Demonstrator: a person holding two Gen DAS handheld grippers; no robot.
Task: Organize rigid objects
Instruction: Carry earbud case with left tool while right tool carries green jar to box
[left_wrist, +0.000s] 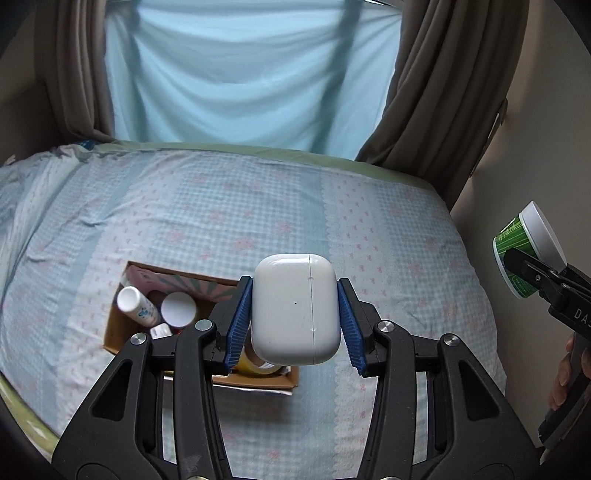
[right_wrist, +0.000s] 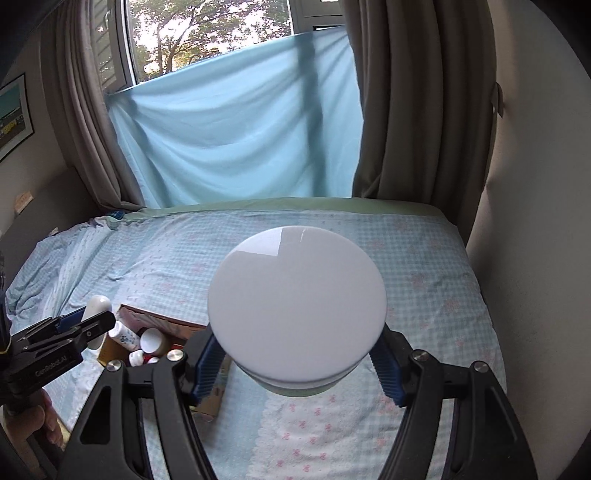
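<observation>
My left gripper (left_wrist: 295, 317) is shut on a white earbud case (left_wrist: 295, 308), its blue pads pressing both sides, high above the bed. Below and left of it lies an open cardboard box (left_wrist: 118, 332) holding a white bottle (left_wrist: 136, 304), a white-capped jar (left_wrist: 178, 308) and other small items. My right gripper (right_wrist: 295, 360) is shut on a round jar with a white lid (right_wrist: 297, 304) and green body. In the left wrist view that jar (left_wrist: 524, 251) shows at the right edge. The right wrist view shows the box (right_wrist: 166, 326) at lower left, with the left gripper (right_wrist: 92, 317) over it.
The bed (left_wrist: 258, 214) has a blue checked sheet with pink flowers. A light blue cloth (right_wrist: 236, 140) hangs over the window between brown curtains (right_wrist: 424, 110). A wall (left_wrist: 535, 147) runs along the bed's right side. A person's hand (left_wrist: 565, 373) grips the right tool's handle.
</observation>
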